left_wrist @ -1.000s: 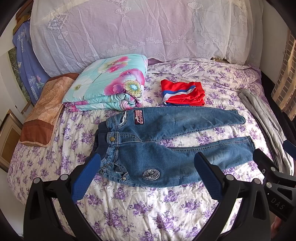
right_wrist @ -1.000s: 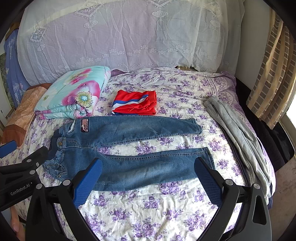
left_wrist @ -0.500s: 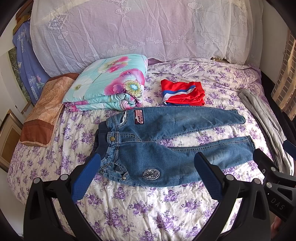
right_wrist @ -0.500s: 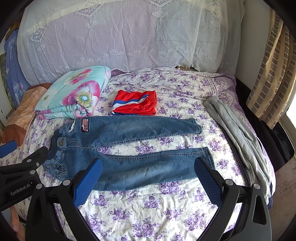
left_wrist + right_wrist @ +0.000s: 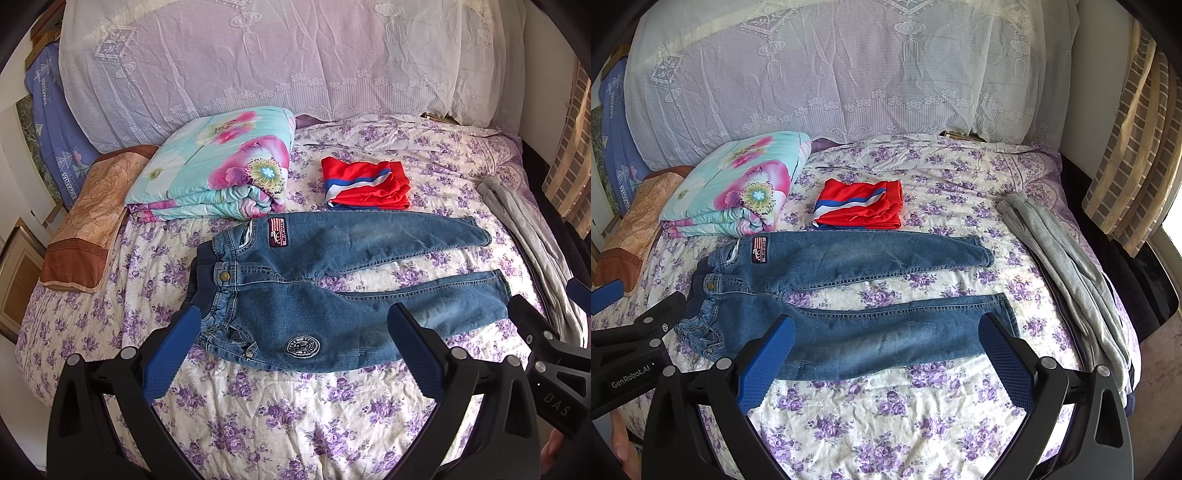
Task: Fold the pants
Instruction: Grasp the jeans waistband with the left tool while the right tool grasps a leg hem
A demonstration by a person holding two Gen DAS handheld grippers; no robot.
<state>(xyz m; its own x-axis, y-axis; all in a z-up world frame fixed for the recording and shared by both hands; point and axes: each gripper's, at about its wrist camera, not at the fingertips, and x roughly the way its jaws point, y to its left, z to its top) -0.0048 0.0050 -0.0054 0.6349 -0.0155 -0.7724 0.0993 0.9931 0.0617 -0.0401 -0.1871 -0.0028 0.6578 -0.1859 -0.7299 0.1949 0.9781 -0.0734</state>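
- Blue jeans (image 5: 332, 291) flat and unfolded just ahead of both tools, waistband toward the left gripper (image 5: 291, 350), leg ends toward the right gripper (image 5: 886, 354).
- Both grippers spread wide, blue pads empty, hovering above the near edge of the jeans; no contact visible.
- Legs parted in a narrow V, far leg beyond the near one.
- Beneath everything, a purple-flowered bedspread (image 5: 886, 406).
- Beyond the jeans: folded red garment (image 5: 365, 182) just past the far leg, floral quilt (image 5: 218, 166) to its left.
- Far right: grey clothing (image 5: 1067, 266) along the bed edge, striped curtain (image 5: 1137, 155) beyond.
- At the back, lace cover (image 5: 831, 70).
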